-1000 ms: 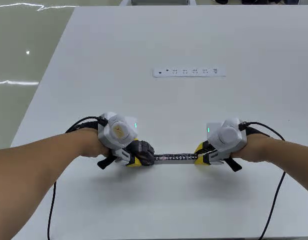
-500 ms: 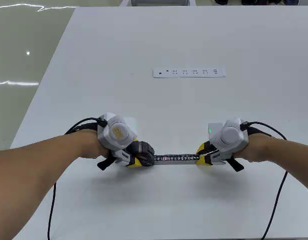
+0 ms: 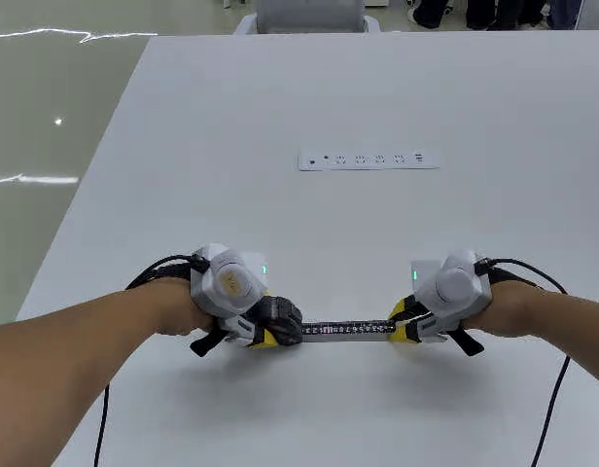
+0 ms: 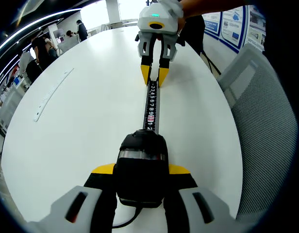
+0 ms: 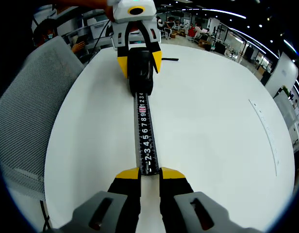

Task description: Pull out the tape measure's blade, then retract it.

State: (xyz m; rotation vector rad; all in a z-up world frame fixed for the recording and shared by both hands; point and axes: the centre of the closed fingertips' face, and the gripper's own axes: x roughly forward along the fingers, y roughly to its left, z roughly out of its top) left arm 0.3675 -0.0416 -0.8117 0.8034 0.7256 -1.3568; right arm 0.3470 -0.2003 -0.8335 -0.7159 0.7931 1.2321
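The black tape measure case point(image 3: 278, 321) lies near the table's front edge, and my left gripper point(image 3: 265, 331) is shut on it; in the left gripper view the case point(image 4: 142, 162) sits between the yellow-tipped jaws. Its numbered blade point(image 3: 346, 329) runs rightward, a short length drawn out, to my right gripper point(image 3: 405, 326), which is shut on the blade's end. In the right gripper view the blade point(image 5: 144, 133) stretches from the yellow tips up to the case point(image 5: 140, 70). The right gripper point(image 4: 154, 75) appears at the far end of the blade point(image 4: 151, 109) in the left gripper view.
A white power strip point(image 3: 369, 159) lies flat mid-table, well beyond the grippers. Black cables point(image 3: 547, 389) trail from both grippers toward the front edge. The white table point(image 3: 377, 78) spreads wide beyond. A grey chair point(image 5: 28, 97) stands beside the table.
The right gripper has drawn slightly rightward, lengthening the exposed blade a little. The head camera has tilted, shifting the whole scene downward.
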